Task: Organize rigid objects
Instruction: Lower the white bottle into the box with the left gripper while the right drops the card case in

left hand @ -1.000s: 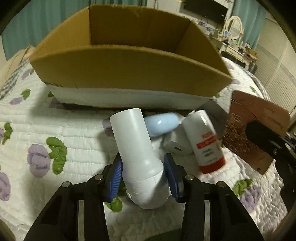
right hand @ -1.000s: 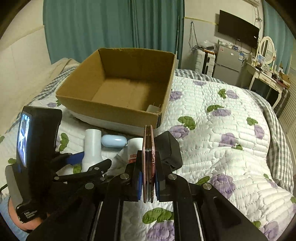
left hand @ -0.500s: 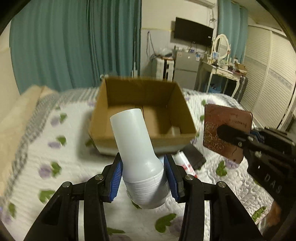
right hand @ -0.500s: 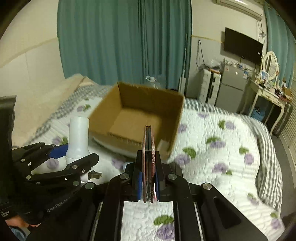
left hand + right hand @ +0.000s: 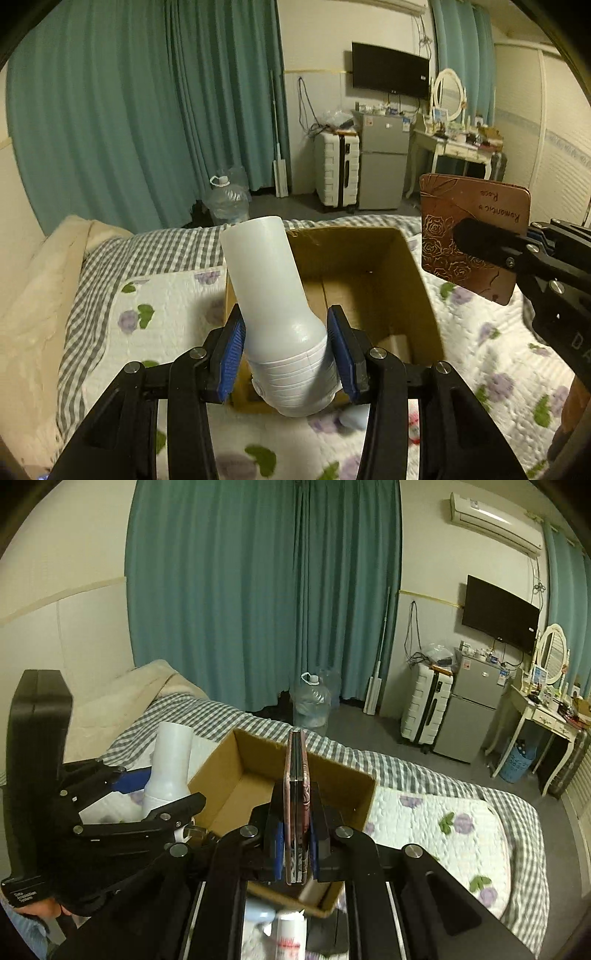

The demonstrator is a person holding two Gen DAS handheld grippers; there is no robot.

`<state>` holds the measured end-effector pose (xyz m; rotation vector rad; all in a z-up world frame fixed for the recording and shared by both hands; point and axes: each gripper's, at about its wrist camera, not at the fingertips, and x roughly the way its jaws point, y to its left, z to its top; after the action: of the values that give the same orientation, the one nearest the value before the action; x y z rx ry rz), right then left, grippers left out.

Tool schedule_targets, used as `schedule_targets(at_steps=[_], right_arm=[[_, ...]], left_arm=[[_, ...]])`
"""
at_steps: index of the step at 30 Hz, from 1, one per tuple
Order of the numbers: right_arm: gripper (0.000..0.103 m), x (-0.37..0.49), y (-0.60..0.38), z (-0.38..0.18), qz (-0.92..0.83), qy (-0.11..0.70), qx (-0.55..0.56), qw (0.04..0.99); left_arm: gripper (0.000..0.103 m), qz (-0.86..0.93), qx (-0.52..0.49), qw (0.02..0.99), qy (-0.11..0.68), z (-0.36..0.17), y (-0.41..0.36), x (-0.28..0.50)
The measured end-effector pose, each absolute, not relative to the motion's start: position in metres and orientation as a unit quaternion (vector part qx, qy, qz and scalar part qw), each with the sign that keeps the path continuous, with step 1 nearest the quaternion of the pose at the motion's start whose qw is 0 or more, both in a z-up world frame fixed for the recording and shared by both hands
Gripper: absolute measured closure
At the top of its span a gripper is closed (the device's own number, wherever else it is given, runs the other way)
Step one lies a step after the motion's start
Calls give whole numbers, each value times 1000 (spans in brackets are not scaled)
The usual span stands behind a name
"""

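Observation:
My left gripper (image 5: 286, 350) is shut on a white plastic bottle (image 5: 273, 295), held in the air over the near-left edge of an open cardboard box (image 5: 421, 291) on the bed. My right gripper (image 5: 295, 845) is shut on a thin brown rose-patterned case (image 5: 295, 786), held edge-on above the box (image 5: 229, 790). The case also shows in the left wrist view (image 5: 472, 229), and the bottle in the right wrist view (image 5: 168, 764). A small white item (image 5: 397, 345) lies inside the box.
A pale blue object (image 5: 354, 417) and a white bottle with red print (image 5: 291, 938) lie on the quilt (image 5: 162, 306) in front of the box. Beyond the bed stand teal curtains, a water jug (image 5: 310, 701), a suitcase and a small fridge.
Both grippers have risen well above the bed with their objects and now hang over the box. The items left on the quilt have dropped to the bottom of the views.

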<state>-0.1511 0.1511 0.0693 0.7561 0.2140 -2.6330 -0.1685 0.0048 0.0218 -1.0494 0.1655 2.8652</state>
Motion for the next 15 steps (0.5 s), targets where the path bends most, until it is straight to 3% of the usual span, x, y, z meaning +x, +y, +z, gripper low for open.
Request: schedule_targets(at_steps=[15], right_arm=[[94,-228,169,-17,-921,46,333,194]], left_arm=[[58,905,-416,49,80,-60,22,-235]])
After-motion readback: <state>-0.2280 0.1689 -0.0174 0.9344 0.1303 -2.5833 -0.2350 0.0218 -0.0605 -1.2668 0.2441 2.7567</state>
